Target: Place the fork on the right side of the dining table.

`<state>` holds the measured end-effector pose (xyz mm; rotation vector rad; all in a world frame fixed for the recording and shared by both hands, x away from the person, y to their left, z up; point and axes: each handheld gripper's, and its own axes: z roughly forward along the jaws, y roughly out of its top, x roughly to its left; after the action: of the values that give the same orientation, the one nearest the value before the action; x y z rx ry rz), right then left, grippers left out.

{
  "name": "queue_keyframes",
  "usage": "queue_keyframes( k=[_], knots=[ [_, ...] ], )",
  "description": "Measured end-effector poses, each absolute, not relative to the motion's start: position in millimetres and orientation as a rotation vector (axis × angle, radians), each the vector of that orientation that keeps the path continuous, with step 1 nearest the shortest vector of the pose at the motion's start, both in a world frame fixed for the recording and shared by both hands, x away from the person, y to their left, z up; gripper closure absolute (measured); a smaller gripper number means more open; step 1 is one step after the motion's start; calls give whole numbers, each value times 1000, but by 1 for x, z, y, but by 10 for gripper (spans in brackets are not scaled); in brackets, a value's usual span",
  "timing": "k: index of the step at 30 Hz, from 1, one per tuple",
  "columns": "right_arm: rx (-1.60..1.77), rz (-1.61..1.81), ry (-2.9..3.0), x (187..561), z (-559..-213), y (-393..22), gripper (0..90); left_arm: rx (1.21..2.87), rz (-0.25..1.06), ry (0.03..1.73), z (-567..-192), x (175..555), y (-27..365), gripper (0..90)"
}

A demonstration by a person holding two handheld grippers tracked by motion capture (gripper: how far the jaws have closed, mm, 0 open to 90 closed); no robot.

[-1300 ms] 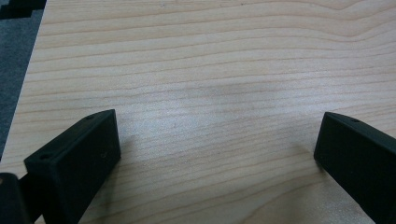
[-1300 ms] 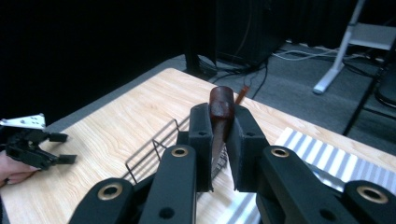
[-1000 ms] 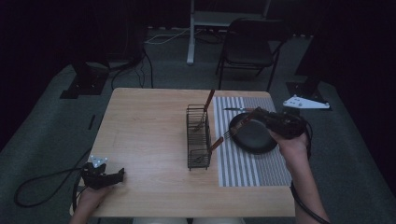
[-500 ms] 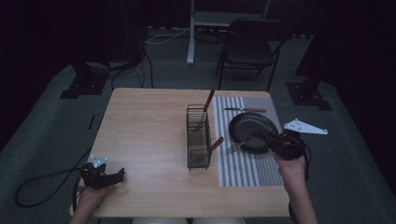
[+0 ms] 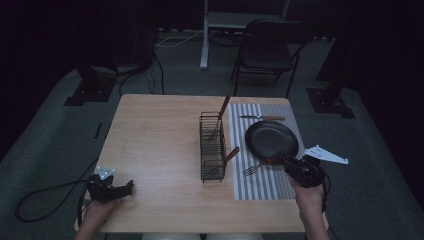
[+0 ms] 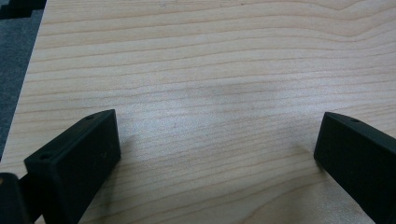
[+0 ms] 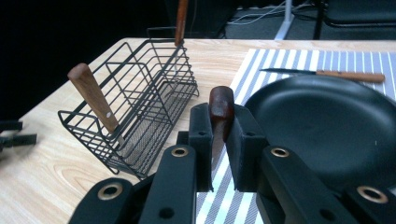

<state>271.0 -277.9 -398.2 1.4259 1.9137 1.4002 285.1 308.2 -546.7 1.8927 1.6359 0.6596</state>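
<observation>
A dim room with a pale wooden table (image 5: 160, 150) seen from above. At the table's near left corner the left gripper (image 5: 125, 188) rests low over the bare wood, held by a hand (image 5: 95, 212) that enters from the bottom edge; a cable trails from it off the table's left side. In the left gripper view its two black jaws stand wide apart with nothing but wood grain between them.

Near the table's middle stands a black wire rack (image 5: 212, 147) with two wooden-handled utensils leaning in it.

To its right lies a grey-and-white striped mat (image 5: 260, 185). On the mat sits a round black pan (image 5: 271, 139), with a wooden-handled knife (image 5: 262, 118) beyond it.

Just in front of the pan lies a fork (image 5: 255, 167), with silver tines pointing towards the rack and a dark reddish-brown wooden handle. The right gripper (image 5: 281, 159), angled down towards the mat from the near right, pinches that handle between its jaws; in the right gripper view the handle's rounded end stands up between the two black pads (image 7: 201, 128).
</observation>
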Motion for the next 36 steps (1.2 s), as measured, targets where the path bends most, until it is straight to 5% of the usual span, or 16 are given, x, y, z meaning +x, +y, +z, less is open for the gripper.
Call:
queue_keyframes(
  k=[17, 36],
  knots=[
    [1521, 1374, 1836, 265, -424, -285, 802, 1892, 658, 1637, -547, 285, 308, 6],
    [1664, 1314, 1816, 270, -445, -326, 686, 1888, 661, 1642, -547, 285, 308, 6]
  ],
)
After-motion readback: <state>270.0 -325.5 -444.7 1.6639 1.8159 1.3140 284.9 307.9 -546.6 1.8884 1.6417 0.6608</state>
